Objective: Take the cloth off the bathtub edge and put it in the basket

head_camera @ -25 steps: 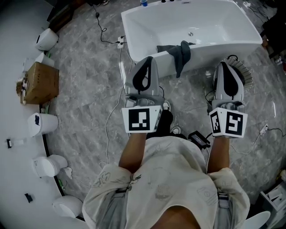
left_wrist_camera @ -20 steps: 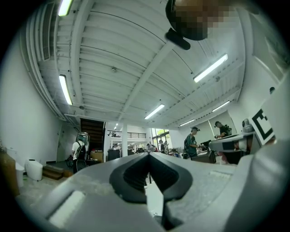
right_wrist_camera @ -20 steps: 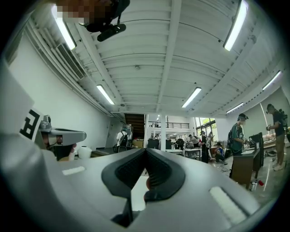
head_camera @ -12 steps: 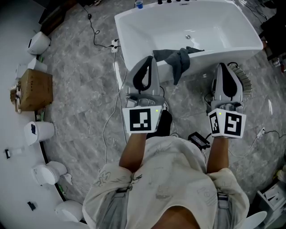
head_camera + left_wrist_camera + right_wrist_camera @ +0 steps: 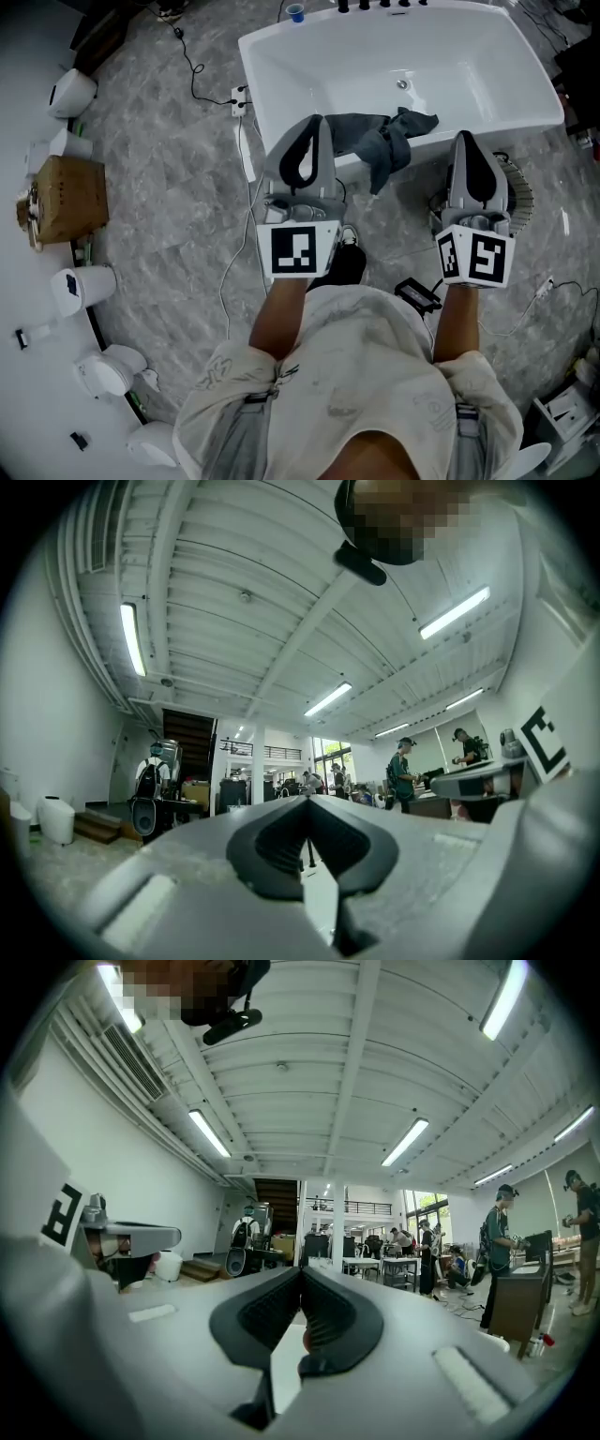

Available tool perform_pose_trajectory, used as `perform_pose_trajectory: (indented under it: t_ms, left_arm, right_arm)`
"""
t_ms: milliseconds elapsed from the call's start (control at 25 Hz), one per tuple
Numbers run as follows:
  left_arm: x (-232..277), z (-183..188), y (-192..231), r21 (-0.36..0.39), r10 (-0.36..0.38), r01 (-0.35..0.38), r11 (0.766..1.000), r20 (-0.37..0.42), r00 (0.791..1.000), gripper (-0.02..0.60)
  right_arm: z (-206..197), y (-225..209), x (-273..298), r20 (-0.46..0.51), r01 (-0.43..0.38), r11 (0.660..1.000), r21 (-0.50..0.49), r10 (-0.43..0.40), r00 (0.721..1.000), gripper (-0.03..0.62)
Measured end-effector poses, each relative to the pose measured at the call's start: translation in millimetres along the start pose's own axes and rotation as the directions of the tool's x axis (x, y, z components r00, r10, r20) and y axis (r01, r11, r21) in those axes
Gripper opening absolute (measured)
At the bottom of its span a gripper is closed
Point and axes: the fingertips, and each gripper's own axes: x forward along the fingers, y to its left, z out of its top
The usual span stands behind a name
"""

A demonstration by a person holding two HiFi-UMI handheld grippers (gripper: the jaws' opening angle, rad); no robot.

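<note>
A dark grey cloth [image 5: 382, 142] hangs over the near edge of the white bathtub [image 5: 309, 66], partly inside and partly down the outer wall. My left gripper [image 5: 306, 141] is held up in front of the tub, just left of the cloth, shut and empty. The right gripper [image 5: 472, 155] is to the cloth's right, also shut with nothing in it. Both point upward: the left gripper [image 5: 306, 803] and the right gripper [image 5: 300, 1274] show only ceiling and the hall beyond. A round ribbed basket [image 5: 517, 192] on the floor peeks out behind the right gripper.
Cables [image 5: 242, 159] run over the grey marble floor left of the tub. A black adapter [image 5: 417, 292] lies near the person's feet. A cardboard box [image 5: 64, 197] and white containers [image 5: 82, 286] line the left wall. A blue cup [image 5: 296, 12] sits on the tub's far rim.
The tub and cloth have slid a little lower and to the right in the head view as the person shifts. Both grippers stay raised and shut.
</note>
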Motion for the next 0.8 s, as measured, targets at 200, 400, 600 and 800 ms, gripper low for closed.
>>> perform_pose_trajectory:
  t_ms: [200,400,600,800]
  left_arm:
    - [34,-10,24,-0.023,-0.011,0.011,1.000,0.007,1.000,0.000]
    - [53,-18,42,-0.043,-0.024,0.026,0.999,0.034,0.999,0.000]
    - [67,-20,36,-0.031,-0.049,0.051,0.998,0.048,0.998,0.000]
    - [76,-47,39,-0.043,-0.029,0.031,0.999,0.028,0.999,0.000]
  right_arm:
    - [-7,4,42,-0.020,0.011,1.000,-0.005,-0.011,1.000,0.005]
    - [-12,10,69,-0.025,0.017,1.000,-0.008,-0.017,1.000,0.005]
    - [-19,1,80,-0.032,0.033,0.999,-0.003,-0.033,0.999,0.005]
    - [-46,-2,93,-0.054,0.016,1.000,0.017,-0.015,0.998,0.006]
